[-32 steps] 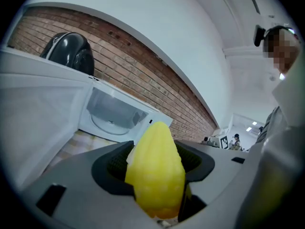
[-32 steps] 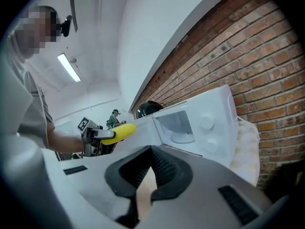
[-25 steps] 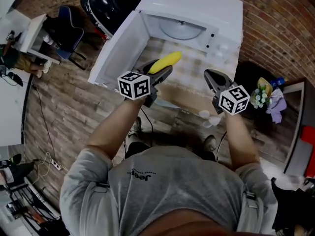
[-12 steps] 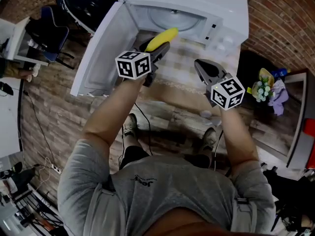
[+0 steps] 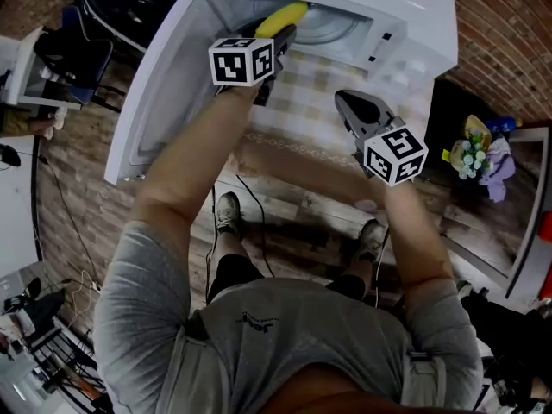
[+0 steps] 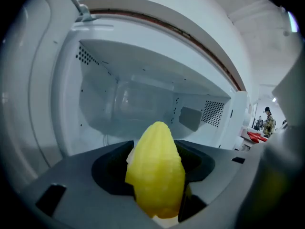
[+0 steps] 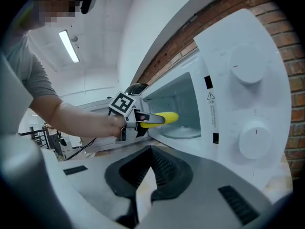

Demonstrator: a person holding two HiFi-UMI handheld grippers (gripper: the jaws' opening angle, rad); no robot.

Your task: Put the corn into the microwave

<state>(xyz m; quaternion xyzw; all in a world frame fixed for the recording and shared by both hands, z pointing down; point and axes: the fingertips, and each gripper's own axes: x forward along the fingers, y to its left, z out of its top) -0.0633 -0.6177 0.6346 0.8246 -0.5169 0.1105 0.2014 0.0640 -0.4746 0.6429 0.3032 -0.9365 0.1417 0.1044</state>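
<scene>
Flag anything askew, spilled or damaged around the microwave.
Nothing stands out. The corn is gripped in the left gripper at the open mouth of the microwave; the cavity looks clean, with no spill or damage visible.

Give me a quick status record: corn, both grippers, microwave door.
corn: held lengthwise, tip pointing into the cavity, not yet set down
left gripper: fingers closed on the corn, at the microwave's mouth
right gripper: fingers together, nothing between them, low in front of the control dials
microwave: door swung wide open
turntable: in place inside the cavity
</scene>
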